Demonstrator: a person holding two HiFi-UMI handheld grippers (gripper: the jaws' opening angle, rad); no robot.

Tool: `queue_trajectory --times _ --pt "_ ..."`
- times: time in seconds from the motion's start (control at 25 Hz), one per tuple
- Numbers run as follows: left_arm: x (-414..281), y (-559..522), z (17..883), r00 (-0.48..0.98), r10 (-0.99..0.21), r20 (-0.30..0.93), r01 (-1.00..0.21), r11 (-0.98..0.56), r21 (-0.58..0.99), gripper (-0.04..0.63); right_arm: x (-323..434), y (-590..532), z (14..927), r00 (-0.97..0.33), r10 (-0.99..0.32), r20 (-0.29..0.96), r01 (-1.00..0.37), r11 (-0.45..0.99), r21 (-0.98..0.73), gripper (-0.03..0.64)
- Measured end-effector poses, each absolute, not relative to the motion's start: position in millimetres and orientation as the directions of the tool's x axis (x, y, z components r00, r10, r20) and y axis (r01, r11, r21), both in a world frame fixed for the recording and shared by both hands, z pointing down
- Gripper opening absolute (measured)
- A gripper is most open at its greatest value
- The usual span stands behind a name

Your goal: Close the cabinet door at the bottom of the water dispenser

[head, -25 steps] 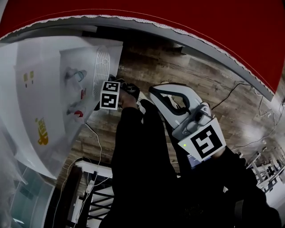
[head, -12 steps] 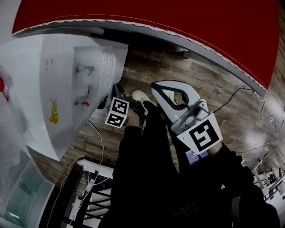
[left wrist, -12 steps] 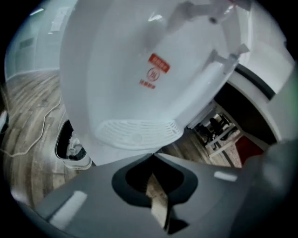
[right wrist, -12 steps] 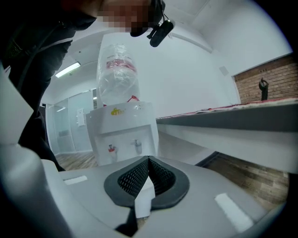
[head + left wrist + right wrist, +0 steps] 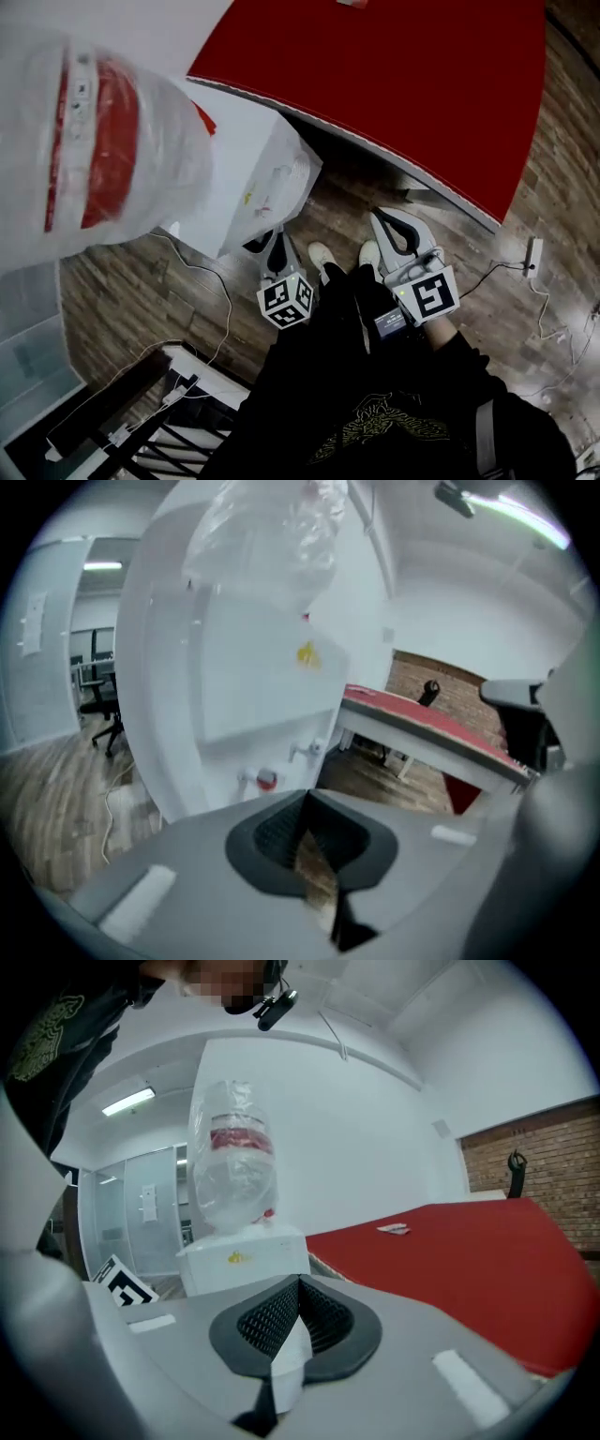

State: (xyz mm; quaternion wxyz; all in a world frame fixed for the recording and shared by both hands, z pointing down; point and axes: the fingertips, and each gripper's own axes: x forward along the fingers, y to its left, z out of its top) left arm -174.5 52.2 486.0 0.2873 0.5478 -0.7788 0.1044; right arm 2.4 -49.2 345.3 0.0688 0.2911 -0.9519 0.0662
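Observation:
The white water dispenser [image 5: 258,183] stands left of centre, and a plastic-wrapped bottle [image 5: 94,141] with a red band sits on top. Its bottom cabinet door is hidden in every view. My left gripper [image 5: 270,244] hangs shut and empty just in front of the dispenser, apart from it. In the left gripper view, the left gripper [image 5: 305,801] points at the dispenser [image 5: 234,667], whose red tap [image 5: 267,780] shows. My right gripper [image 5: 382,220] is shut on nothing, beside the left one. The right gripper view shows the right gripper [image 5: 299,1283], the dispenser [image 5: 246,1258] and the bottle [image 5: 232,1174].
A red table [image 5: 394,66] stands behind and to the right of the dispenser. Cables [image 5: 214,281] trail across the wooden floor, and a power strip [image 5: 532,253] lies at the right. A black frame [image 5: 141,412] stands at the lower left. The person's shoes [image 5: 322,253] are between the grippers.
Both grippers have risen and drawn back from the dispenser's lower front towards the person's body. The head view has lifted, so the bottle on top now shows.

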Motion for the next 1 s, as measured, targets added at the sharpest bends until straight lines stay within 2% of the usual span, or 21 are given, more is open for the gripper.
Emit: queue_trajectory --times 0.08,0.2,0.32,0.52,0.84,1.0 --pt "-177 52 442 -0.250 -0.821 0.513 -0.922 0.363 0.131 0.007 -1 -52 310 -0.813 -0.564 0.144 -0.579 0.810 -0.093 -0.002" --pt "-182 59 364 -0.256 -0.864 0.433 -0.929 0.343 0.136 0.006 -7 -41 263 -0.811 -0.560 0.170 -0.583 0.798 -0.152 -0.002" --pt "-186 53 293 -0.254 -0.908 0.334 -0.936 0.317 0.150 0.006 -18 -35 208 -0.837 -0.536 0.106 -0.546 0.827 -0.134 -0.002" --pt "-180 49 219 -0.220 -0.947 0.232 -0.968 0.241 0.065 0.006 -28 -29 157 -0.834 -0.548 0.060 -0.552 0.829 -0.093 -0.002" --pt "-198 43 162 -0.218 -0.967 0.131 -0.976 0.215 -0.033 0.007 -47 -16 144 -0.835 -0.549 0.024 -0.549 0.831 -0.094 -0.002" --pt "-196 41 154 -0.186 -0.975 0.122 -0.982 0.187 -0.008 0.006 -50 -25 131 -0.821 -0.571 -0.008 -0.568 0.818 -0.090 -0.002"
